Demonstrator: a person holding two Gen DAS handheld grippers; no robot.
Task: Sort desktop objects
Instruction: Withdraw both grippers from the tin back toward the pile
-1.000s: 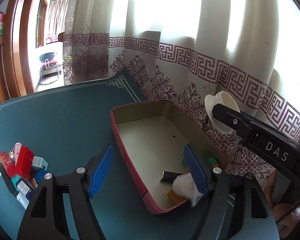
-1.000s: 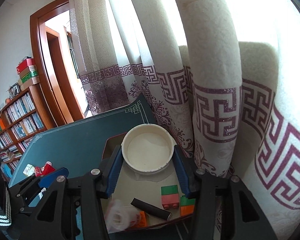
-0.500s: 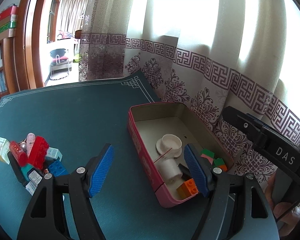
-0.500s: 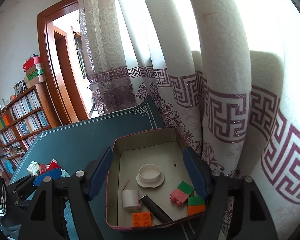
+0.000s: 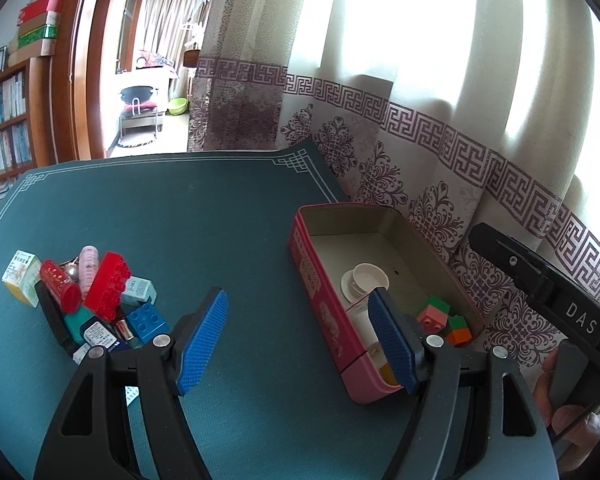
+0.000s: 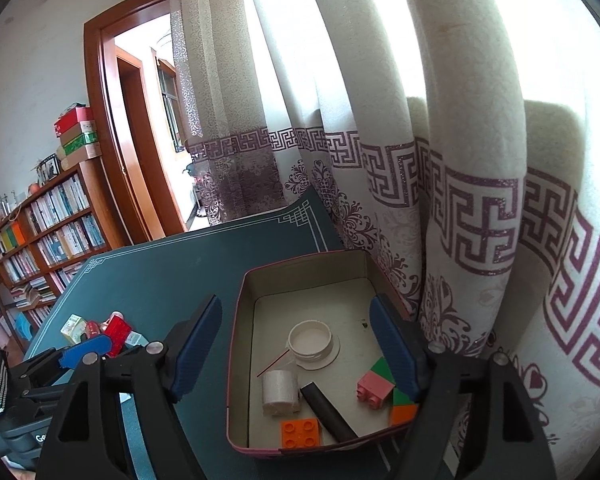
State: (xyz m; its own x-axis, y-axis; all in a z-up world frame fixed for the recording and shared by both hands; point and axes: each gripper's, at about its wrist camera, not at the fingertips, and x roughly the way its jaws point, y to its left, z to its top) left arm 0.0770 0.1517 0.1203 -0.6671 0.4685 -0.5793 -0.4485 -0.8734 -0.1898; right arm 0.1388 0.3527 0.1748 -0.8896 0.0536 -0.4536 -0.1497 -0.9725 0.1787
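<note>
Fingers (image 6: 392,348) opening w/ white lid (image 6: 311,339) lying between, untouched.

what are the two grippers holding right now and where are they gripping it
Nothing. The left gripper is open and empty over the table. The right gripper has its jaws opening, with nothing between them; the white cup lies in the tin.

White cap (image 6: 311,339) upright, inside pink tin (image 6: 236,364)

text: "DAS" in white letters | on: right gripper (image 5: 548,292) body, seen in left wrist view | tin (image 5: 320,292) side: print too blurred to read | small boxes (image 5: 20,276) in pile: labels illegible
</note>
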